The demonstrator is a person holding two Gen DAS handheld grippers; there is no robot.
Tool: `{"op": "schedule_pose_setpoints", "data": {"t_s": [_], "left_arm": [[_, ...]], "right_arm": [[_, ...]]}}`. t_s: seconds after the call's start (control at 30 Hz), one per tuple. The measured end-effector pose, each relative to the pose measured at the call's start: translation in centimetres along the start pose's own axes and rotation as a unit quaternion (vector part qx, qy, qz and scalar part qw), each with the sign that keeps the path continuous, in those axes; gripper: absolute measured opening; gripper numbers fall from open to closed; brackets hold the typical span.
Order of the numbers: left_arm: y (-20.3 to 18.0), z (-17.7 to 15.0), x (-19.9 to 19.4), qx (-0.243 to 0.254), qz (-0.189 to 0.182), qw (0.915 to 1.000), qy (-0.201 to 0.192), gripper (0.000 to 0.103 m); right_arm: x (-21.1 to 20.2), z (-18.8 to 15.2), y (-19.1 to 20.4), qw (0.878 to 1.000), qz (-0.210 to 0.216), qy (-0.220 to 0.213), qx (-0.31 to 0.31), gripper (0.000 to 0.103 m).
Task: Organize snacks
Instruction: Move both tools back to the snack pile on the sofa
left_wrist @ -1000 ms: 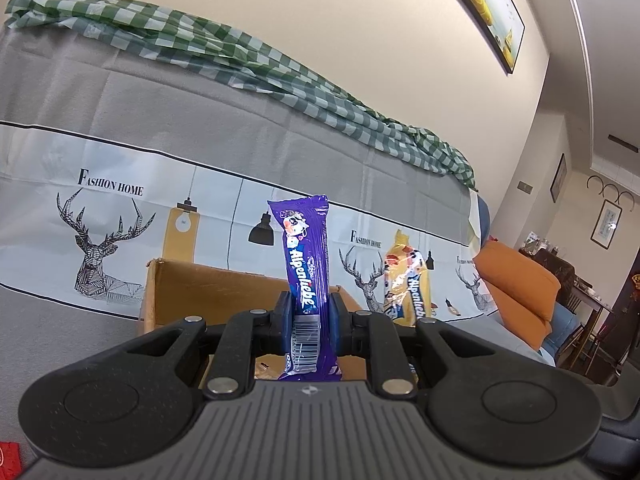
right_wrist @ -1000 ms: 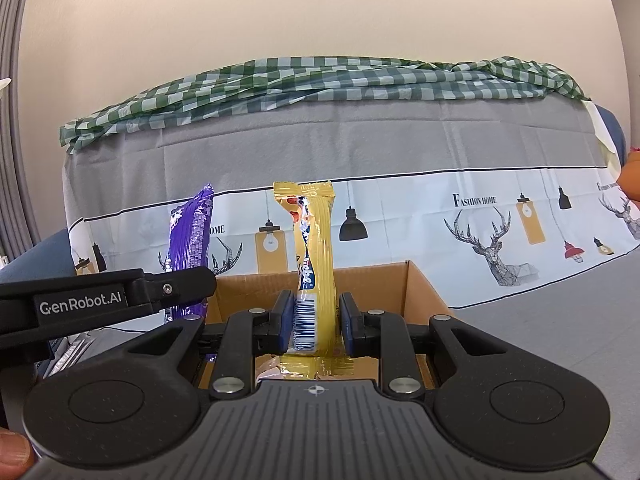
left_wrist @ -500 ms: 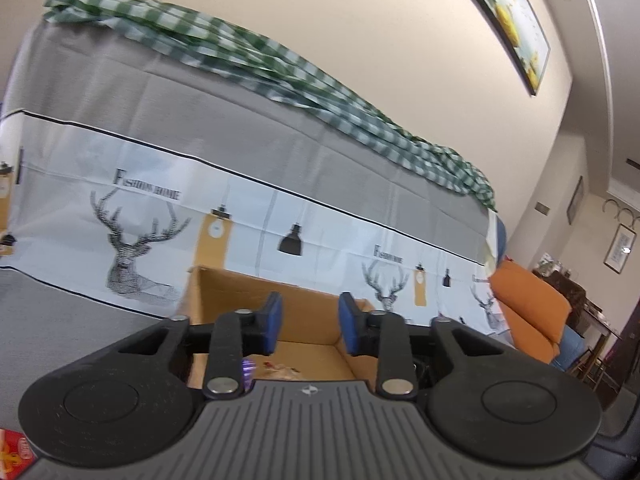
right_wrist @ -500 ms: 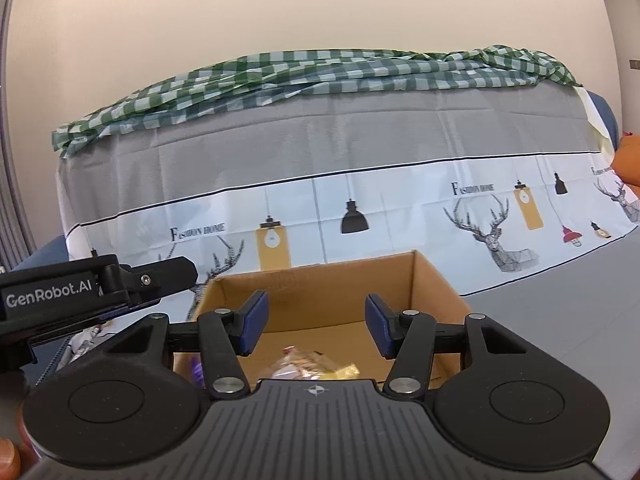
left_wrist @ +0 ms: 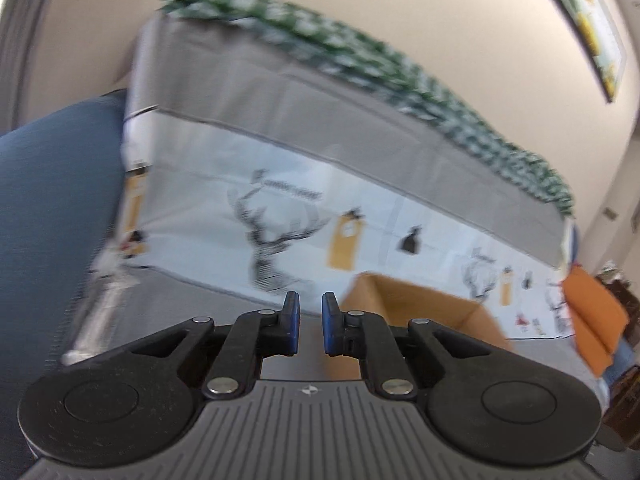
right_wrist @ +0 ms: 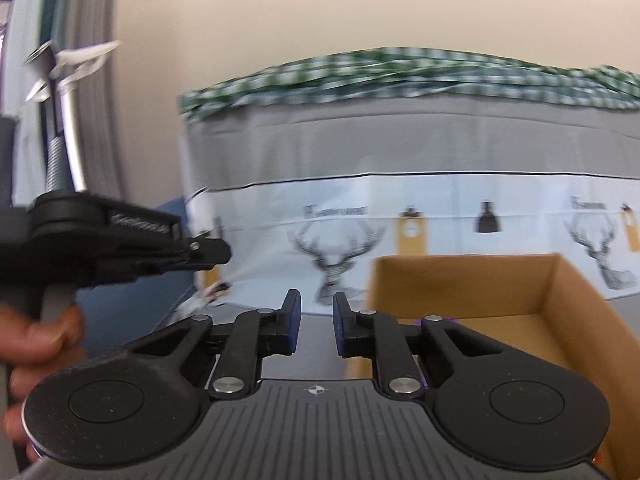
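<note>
Deer-print cover (right_wrist: pixel 440 216): far, lettering blurred.
Cardboard box (right_wrist: pixel 480 292): right of both claws, purple wrapper (right_wrist: pixel 444 321) inside.
Left claw (left_wrist: pixel 307 324): closing, nothing between jaws.
Right claw (right_wrist: pixel 316 326): clenched, empty.
Hand (right_wrist: pixel 36 344): near left, gripping handle.

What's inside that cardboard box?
The cardboard box shows bare brown floor and a sliver of purple near its front; the right gripper covers the rest.

A grey cloth (right_wrist: pixel 420 148) printed with deer and lamps hangs under a green checked cloth (right_wrist: pixel 400 76). An orange cushion (left_wrist: pixel 592 320) lies at right, a framed picture (left_wrist: pixel 592 20) on the wall.
</note>
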State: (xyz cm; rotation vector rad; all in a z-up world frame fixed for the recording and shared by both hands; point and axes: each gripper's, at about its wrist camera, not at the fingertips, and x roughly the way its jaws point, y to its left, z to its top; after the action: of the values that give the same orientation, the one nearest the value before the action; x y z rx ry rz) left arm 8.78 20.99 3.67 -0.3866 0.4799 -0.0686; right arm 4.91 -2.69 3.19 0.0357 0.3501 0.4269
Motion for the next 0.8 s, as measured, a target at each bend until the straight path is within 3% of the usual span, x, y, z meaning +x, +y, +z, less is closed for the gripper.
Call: {"op": "schedule_pose_setpoints", "data": {"t_s": [0.13, 0.3, 0.4, 0.47, 0.57, 0.67, 0.73, 0.8], "left_arm": [[3.5, 0.5, -1.3, -0.015, 0.045, 0.9989, -0.007, 0.012], [7.3, 1.0, -2.4, -0.070, 0.076, 0.9945, -0.016, 0.012], [8.1, 1.1, -2.6, -0.083, 0.080, 0.9932, -0.018, 0.012], [8.4, 1.2, -2.7, -0.087, 0.080, 0.9928, -0.020, 0.012], [8.6, 1.1, -2.8, -0.094, 0.073, 0.9927, -0.017, 0.012], [8.9, 1.0, -2.8, -0.098, 0.067, 0.9929, -0.013, 0.012], [9.0, 1.0, -2.7, -0.105, 0.062, 0.9925, -0.012, 0.012], [9.2, 1.0, -2.7, -0.109, 0.060, 0.9921, -0.012, 0.012]], "right_arm": [[1.4, -1.1, 3.7, 0.998, 0.037, 0.028, -0.029, 0.018], [4.8, -3.6, 8.1, 0.989, 0.068, 0.120, -0.050, 0.021], [6.9, -5.3, 9.5, 0.983, 0.061, 0.171, -0.032, 0.034], [8.4, -5.9, 10.4, 0.979, 0.063, 0.189, -0.042, 0.056], [10.2, -6.1, 12.4, 0.970, 0.091, 0.194, -0.111, 0.080], [11.7, -6.4, 13.7, 0.956, 0.125, 0.192, -0.185, 0.090], [12.8, -7.2, 14.5, 0.942, 0.132, 0.198, -0.236, 0.090], [13.6, -7.7, 14.7, 0.936, 0.142, 0.195, -0.256, 0.090]]}}
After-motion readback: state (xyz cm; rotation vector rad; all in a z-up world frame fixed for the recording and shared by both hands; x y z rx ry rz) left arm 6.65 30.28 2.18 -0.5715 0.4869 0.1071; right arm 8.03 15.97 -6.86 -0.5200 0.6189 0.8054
